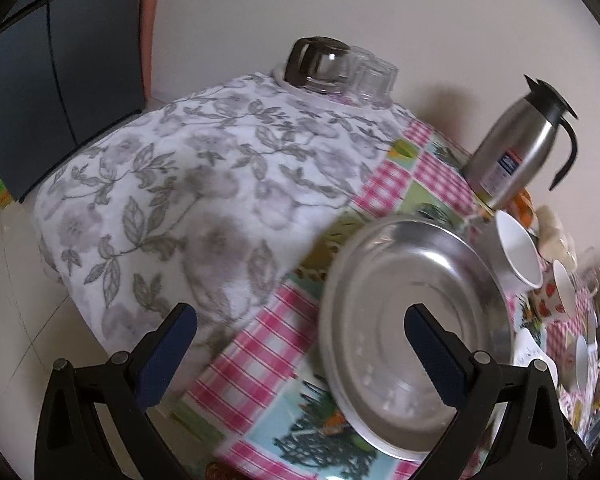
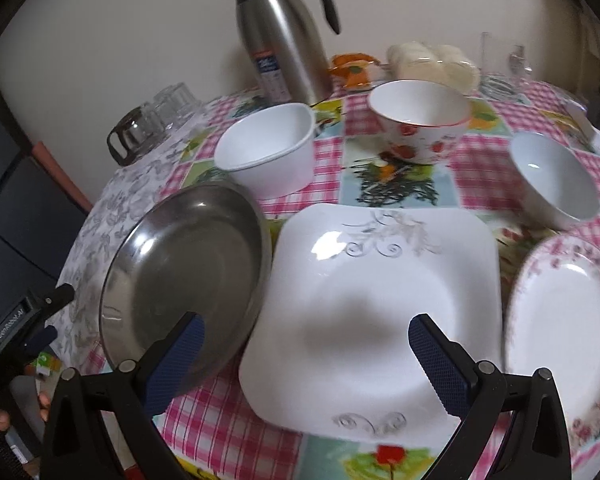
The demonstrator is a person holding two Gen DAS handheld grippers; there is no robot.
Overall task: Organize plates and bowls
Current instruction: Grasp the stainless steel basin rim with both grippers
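The steel plate (image 2: 184,276) is lying on the pink checked tablecloth (image 2: 480,156), its rim just beside — perhaps touching — the square white plate (image 2: 384,304). To the right of that a round plate with a pink flowered rim (image 2: 564,320) is sitting near the table's edge, so the three plates are forming a loose front row, probably waiting to be stacked. Behind them the bowls are standing apart from one another: a square white bowl (image 2: 270,152), a bowl with red flowers (image 2: 420,124) and a plain white bowl (image 2: 552,178).

The right gripper (image 2: 306,356) is hovering over the near edge of the square plate with its fingers spread wide and holding nothing. The left gripper (image 1: 300,340) is also gaping empty, aiming toward the steel plate's left side over a grey flowered cloth (image 1: 188,184).

Around the crockery, a steel flask (image 2: 284,36) and a bag of buns (image 2: 432,62) are standing at the back — clear of the plates — while upturned glasses (image 2: 156,120) are crowding the far left corner. The nearest plate rims look likeliest to get in the way of a lift.
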